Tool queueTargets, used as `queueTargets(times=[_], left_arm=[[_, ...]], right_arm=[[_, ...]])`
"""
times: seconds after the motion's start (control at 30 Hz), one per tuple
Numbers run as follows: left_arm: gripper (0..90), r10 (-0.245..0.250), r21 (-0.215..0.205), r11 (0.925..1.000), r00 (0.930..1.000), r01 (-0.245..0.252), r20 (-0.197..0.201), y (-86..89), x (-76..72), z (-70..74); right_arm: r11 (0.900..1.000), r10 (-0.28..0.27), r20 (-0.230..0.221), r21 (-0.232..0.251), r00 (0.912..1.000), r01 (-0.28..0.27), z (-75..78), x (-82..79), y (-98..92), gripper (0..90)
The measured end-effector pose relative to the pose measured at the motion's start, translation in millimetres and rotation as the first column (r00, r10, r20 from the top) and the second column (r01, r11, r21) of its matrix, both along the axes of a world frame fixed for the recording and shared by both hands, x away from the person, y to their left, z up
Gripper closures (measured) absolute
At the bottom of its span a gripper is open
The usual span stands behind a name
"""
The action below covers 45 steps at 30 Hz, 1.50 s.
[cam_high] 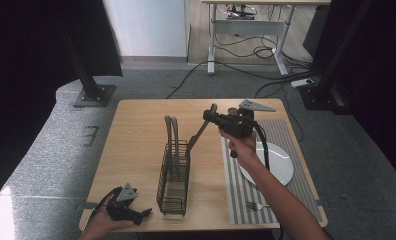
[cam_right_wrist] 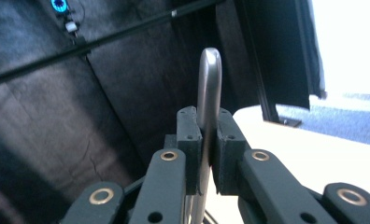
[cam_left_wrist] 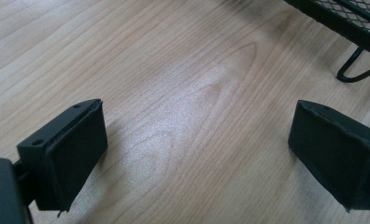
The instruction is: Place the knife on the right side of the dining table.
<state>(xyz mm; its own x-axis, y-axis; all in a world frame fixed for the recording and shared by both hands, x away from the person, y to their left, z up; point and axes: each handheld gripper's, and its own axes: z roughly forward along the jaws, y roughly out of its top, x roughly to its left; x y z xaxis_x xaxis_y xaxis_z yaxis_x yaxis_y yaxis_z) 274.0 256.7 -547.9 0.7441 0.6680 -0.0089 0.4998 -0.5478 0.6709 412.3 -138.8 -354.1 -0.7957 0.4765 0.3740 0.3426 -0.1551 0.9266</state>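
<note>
A black wire cutlery basket (cam_high: 173,175) stands near the table's middle, with two grey utensil handles (cam_high: 171,132) upright in its far end. My right gripper (cam_high: 208,116) is raised beyond the basket, shut on the handle of a grey metal utensil (cam_high: 198,134). The utensil slants down with its lower end at the basket's far rim. In the right gripper view the rounded handle end (cam_right_wrist: 209,79) sticks up between the closed pads of the right gripper (cam_right_wrist: 208,140). My left gripper (cam_high: 145,212) rests open at the table's front left. Its jaws (cam_left_wrist: 197,144) stand wide over bare wood.
A striped placemat (cam_high: 296,135) lies at the right with a white plate (cam_high: 281,167) and a fork (cam_high: 256,205) on it. A corner and foot of the basket (cam_left_wrist: 356,28) lie close ahead of the left gripper. Floor cables and a desk frame lie beyond the table.
</note>
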Motion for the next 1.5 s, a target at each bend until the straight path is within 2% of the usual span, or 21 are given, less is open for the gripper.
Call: queueTargets(times=[0.1,0.13,0.2,0.33,0.47,0.63,0.9,1.2,1.3,1.5], left_arm=[[4.4,0.000,-0.001,1.0000,1.0000,0.000,0.000,0.0,0.0,-0.1],[4.3,0.000,-0.001,1.0000,1.0000,0.000,0.000,0.0,0.0,-0.1],[4.3,0.000,-0.002,1.0000,1.0000,0.000,0.001,0.1,0.0,-0.2],[4.2,-0.001,-0.002,1.0000,1.0000,0.001,0.001,0.1,0.1,-0.2],[4.3,-0.001,-0.002,1.0000,1.0000,0.001,0.001,0.0,0.1,-0.2],[4.2,0.000,-0.002,1.0000,1.0000,0.000,0.002,0.0,0.1,-0.3],[4.3,-0.001,-0.001,1.0000,1.0000,0.001,0.002,0.1,0.1,-0.2],[4.3,-0.001,-0.002,1.0000,1.0000,0.001,0.002,0.1,0.1,-0.3],[4.3,-0.001,-0.002,1.0000,1.0000,0.001,0.002,0.1,0.1,-0.3],[4.3,0.000,-0.002,1.0000,1.0000,0.000,0.002,0.0,0.1,-0.3]], right_arm=[[0.999,-0.027,0.015,0.037,0.9995,0.026,9.0,-2.3,-16.0,82.9],[0.999,-0.027,0.015,0.037,0.9995,0.026,9.0,-2.3,-16.0,82.9],[0.997,-0.060,0.035,0.041,0.9976,0.059,11.9,-4.6,-25.4,82.9],[0.997,-0.069,0.030,0.042,0.9971,0.068,11.4,-4.5,-31.7,82.9],[0.997,-0.078,0.011,0.028,0.9969,0.078,2.9,-0.5,-34.9,82.9],[0.995,-0.098,-0.029,0.001,0.9947,0.098,-16.3,9.3,-36.0,82.9],[0.992,-0.123,-0.076,-0.003,0.9896,0.123,-35.8,20.8,-38.0,82.9],[0.989,-0.145,-0.085,-0.008,0.9858,0.145,-47.6,25.3,-42.3,82.9],[0.988,-0.157,-0.097,-0.024,0.9828,0.155,-54.8,29.3,-42.7,82.9],[0.984,-0.176,-0.096,-0.034,0.9797,0.174,-57.2,32.4,-45.1,82.9]])
